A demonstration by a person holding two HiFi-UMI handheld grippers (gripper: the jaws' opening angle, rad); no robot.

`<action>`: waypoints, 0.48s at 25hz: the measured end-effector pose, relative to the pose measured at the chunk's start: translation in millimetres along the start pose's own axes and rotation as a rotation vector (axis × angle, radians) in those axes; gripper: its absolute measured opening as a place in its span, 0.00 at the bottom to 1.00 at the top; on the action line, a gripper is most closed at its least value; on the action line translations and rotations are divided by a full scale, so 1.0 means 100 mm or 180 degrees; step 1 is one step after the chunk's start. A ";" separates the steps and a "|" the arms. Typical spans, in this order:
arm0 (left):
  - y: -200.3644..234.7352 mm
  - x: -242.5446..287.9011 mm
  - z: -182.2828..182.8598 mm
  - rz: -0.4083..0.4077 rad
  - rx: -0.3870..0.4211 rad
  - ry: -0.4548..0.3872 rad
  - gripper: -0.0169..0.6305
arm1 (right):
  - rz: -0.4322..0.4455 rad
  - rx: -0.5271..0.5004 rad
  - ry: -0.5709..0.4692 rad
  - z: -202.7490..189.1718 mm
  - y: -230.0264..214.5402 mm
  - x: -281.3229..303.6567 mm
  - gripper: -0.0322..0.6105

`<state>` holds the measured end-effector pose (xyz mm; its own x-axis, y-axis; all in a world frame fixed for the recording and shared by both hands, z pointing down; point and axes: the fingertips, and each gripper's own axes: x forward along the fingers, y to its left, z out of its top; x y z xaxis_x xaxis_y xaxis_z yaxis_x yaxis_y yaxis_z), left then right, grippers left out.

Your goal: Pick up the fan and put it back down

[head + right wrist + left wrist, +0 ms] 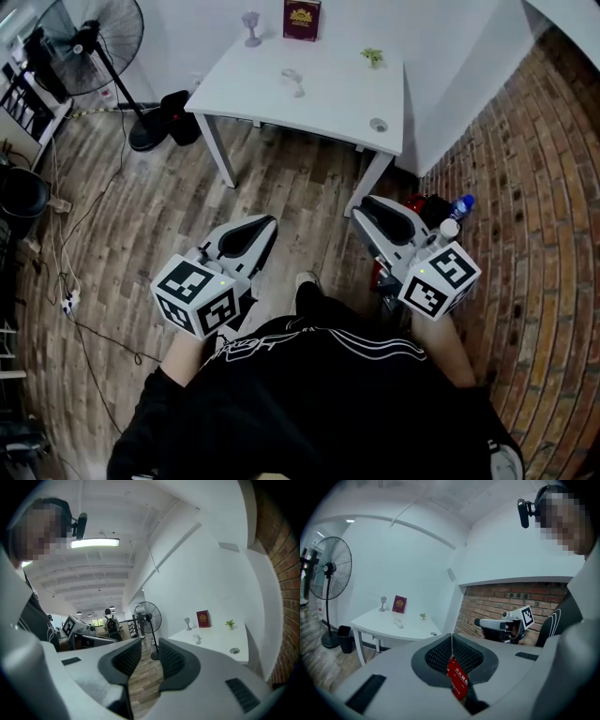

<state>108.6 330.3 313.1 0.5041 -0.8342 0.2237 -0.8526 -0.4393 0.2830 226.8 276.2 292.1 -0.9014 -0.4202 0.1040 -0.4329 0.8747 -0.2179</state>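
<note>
While the fan [89, 42] stands well apart, left tongs [265, 224] are together (right tongs [368, 203] apart, empty)

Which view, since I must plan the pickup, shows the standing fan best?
The left gripper view: the fan stands whole, cage to base, side-on. The head view shows the fan foreshortened from above; the right gripper view shows the fan small and far off.

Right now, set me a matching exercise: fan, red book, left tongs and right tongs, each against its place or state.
1. fan
2. red book
3. left tongs
4. right tongs

A. apart, nothing between
B. closed on a red tag
C. upright at the table's back edge
D. standing on the floor beside the table

Pairs: 1-D, 2-C, 3-B, 4-A
</note>
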 end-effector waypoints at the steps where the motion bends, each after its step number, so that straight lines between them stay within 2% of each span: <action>1: 0.03 0.01 0.00 0.0013 -0.0005 0.0004 0.08 | -0.0011 -0.0015 -0.0006 0.00 -0.03 0.02 0.22; 9: 0.36 0.21 0.02 0.0116 0.0006 0.0070 0.08 | -0.0117 -0.0074 -0.0044 0.06 -0.46 0.28 0.50; 12: 0.50 0.34 0.07 0.0141 0.0004 0.0084 0.08 | -0.0152 -0.0107 -0.0027 0.10 -0.68 0.41 0.53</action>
<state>82.0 277.4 328.8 0.4692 -0.8438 0.2606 -0.8743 -0.4025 0.2712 218.9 196.6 301.4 -0.8797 -0.4637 0.1052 -0.4754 0.8612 -0.1800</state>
